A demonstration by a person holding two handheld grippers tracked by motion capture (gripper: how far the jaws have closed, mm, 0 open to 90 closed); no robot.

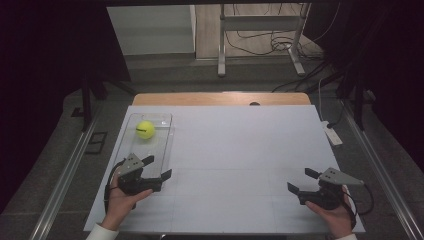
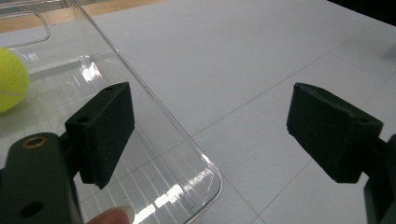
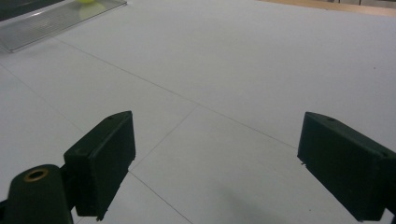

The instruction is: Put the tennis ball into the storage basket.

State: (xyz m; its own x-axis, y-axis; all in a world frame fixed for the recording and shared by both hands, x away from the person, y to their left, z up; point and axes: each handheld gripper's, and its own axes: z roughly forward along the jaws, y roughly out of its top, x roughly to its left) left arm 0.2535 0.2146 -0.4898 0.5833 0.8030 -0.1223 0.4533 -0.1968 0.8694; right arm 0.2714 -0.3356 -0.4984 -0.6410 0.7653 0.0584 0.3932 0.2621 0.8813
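Left gripper (image 1: pixel 159 168) is released, jaws straddling the near right rim of the clear tray (image 1: pixel 167 131) at the desk's (image 1: pixel 240 150) left. Right gripper (image 1: pixel 299 181) also released, over bare desk. Tray looks light, stiff, slick; I'd pinch the rim wall (tennis ball (image 1: pixel 145 129) at the far end may roll if tilted).

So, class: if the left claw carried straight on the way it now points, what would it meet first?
Probably the clear tray: the left claw stands open astride the tray's near long edge. The tennis ball lies off to one side at the far end, likely outside that line, though depth is hard to judge.
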